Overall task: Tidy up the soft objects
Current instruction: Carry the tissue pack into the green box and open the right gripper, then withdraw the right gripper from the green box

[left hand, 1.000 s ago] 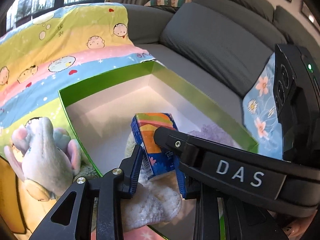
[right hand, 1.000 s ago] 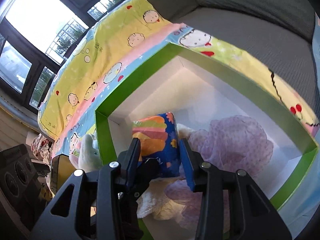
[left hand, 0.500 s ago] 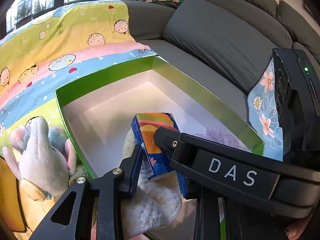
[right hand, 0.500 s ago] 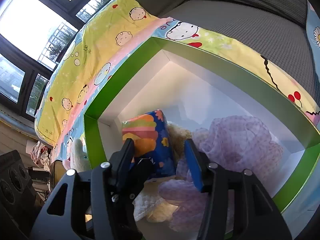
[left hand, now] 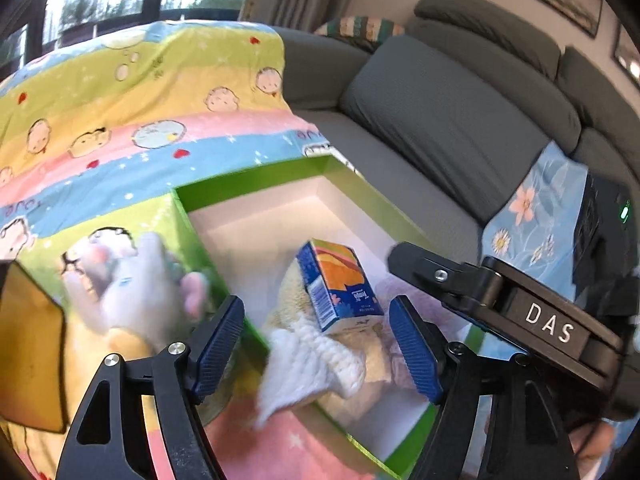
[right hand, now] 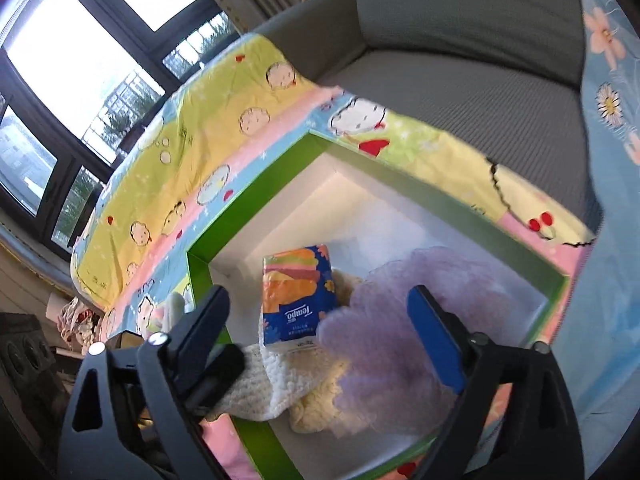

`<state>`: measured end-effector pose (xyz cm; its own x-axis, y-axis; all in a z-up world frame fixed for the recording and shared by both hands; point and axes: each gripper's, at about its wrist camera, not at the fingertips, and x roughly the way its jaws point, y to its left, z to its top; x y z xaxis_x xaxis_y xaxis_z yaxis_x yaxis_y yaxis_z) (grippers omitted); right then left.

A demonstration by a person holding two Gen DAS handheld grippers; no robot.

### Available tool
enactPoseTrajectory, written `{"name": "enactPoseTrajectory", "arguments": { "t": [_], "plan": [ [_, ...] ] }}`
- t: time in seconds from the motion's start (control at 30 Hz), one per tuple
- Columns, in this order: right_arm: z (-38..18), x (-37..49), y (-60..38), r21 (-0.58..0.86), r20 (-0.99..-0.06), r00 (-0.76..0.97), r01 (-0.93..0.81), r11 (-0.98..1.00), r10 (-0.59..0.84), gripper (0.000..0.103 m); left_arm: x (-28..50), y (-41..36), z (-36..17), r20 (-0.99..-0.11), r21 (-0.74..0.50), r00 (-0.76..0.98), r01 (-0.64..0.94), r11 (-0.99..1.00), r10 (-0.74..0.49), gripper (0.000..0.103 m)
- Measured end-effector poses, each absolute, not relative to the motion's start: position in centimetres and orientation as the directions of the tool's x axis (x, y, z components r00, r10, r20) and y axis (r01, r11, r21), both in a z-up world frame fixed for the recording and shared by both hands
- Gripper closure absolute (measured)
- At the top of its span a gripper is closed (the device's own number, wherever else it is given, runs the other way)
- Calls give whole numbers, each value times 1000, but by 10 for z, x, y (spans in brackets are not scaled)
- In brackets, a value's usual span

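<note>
Green-rimmed and white inside, the open cardboard box (left hand: 256,178) sits on a cartoon-print blanket of yellow, pink and blue bands (left hand: 132,120) spread over a grey fabric sofa (left hand: 460,120). Inside the box lie a fluffy lilac cloth (right hand: 400,320) on the right-hand side and a white knitted textile (left hand: 320,360) that spills over the near rim. On this soft heap rests a small blue-and-orange tissue packet (left hand: 338,280), tipped on end with its long axis running away from the cameras toward the box's far corner.

Both tools have just been opening, and nothing is between the pads of either. The left gripper (left hand: 316,344) stands wide, its blue ribbed fingers (left hand: 218,344) flanking the packet without touching it; the right gripper (right hand: 324,336) is spread wider and also grips nothing. The packet lies directly ahead of and just below both, a little nearer the left tool's line.

Outside the box's left wall, a pale plush toy with pink ears (left hand: 132,292) lies on the blanket, blurred. It appears to be the next soft thing to gather, and it lies to the left of the left gripper, the nearer hand for that reach.
</note>
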<state>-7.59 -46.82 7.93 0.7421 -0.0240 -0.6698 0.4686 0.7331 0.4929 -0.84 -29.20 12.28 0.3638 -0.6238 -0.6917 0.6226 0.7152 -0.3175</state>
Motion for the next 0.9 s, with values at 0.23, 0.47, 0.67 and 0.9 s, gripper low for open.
{"name": "enactPoseTrajectory", "arguments": {
  "t": [0.23, 0.47, 0.67, 0.9],
  "plan": [
    [96, -84, -455, 476, -629, 776, 432, 767, -47, 1, -16, -243, 141, -650, -343, 412, 591, 730, -638, 16],
    [104, -85, -439, 461, -608, 792, 402, 791, -49, 1, -31, -186, 142, -639, -298, 500, 540, 787, -584, 16],
    [107, -81, -425, 442, -605, 795, 375, 815, -38, 1, -39, -150, 125, -659, -284, 511, 511, 812, -552, 16],
    [107, -81, -416, 420, -609, 792, 371, 828, -46, 1, -47, -142, 103, -682, -249, 495, 536, 807, -539, 16]
  ]
}}
